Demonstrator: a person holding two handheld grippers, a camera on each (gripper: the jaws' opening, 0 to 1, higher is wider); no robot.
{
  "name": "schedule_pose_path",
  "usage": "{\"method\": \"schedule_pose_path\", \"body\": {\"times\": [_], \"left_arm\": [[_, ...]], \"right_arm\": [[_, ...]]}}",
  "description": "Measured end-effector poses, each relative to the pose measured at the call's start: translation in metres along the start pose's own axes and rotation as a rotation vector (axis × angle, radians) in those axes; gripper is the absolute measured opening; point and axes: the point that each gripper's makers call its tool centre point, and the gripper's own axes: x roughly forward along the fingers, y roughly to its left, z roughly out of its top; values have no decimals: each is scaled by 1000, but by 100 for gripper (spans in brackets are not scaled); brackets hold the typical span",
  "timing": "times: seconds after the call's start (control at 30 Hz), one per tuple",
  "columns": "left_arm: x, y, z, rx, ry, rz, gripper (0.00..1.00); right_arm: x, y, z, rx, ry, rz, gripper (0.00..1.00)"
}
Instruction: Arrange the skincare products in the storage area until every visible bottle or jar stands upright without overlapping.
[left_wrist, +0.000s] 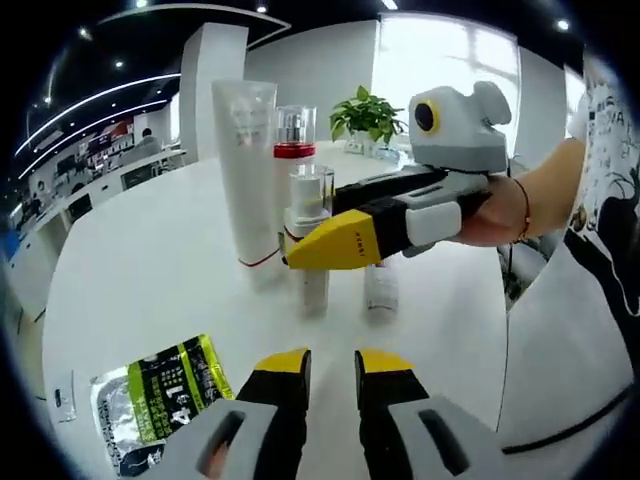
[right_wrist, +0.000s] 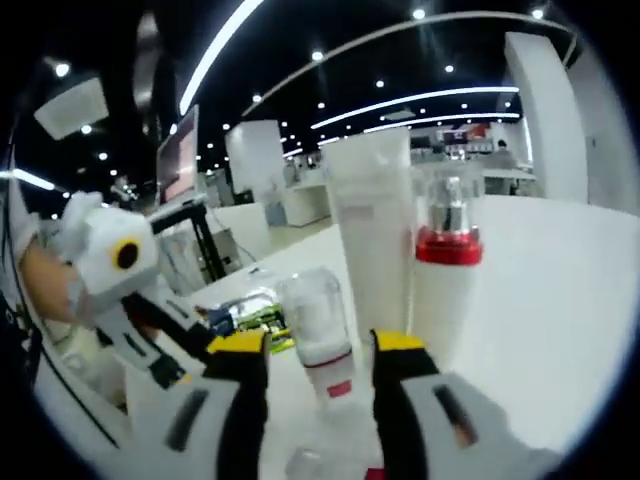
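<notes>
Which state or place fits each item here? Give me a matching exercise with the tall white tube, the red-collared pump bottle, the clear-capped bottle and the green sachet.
Column one:
1. tall white tube
2. red-collared pump bottle
3. clear-capped bottle
4. green sachet

Column two:
A. lies flat on the table near the left gripper
B. stands between the jaws of the right gripper
C. tallest item, standing upright
D. stands just behind the clear-capped bottle, beside the tube

Pairs: 1-C, 2-D, 3-B, 4-A
</notes>
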Motion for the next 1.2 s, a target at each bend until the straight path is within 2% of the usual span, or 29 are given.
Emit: {"method": "schedule_pose_path", "body": {"times": [0.17, 0.3, 0.43, 0.53, 0.6, 0.73, 1.2], "left_arm": [[6, 3, 9, 5, -8, 16, 14], [11, 4, 13, 9, -11, 17, 7], [19, 5, 14, 65, 0, 32, 1], [26, 11, 14, 167, 18, 62, 1], [30, 9, 16, 207, 19, 54, 1], [34, 14, 15, 236, 51, 67, 1], [40, 23, 20, 261, 65, 61, 1]], "right_arm": [[-10, 3, -4, -24, 37, 59, 41], [-14, 2, -19, -17, 96, 91, 39], [-15, 9, -25, -23, 122, 123, 38], [-15, 13, -28, -28, 138, 136, 37], [-15, 13, -29, -36, 144, 138, 36], [-17, 16, -30, -37, 152, 156, 36], [-23, 14, -37, -61, 186, 160, 34]]}}
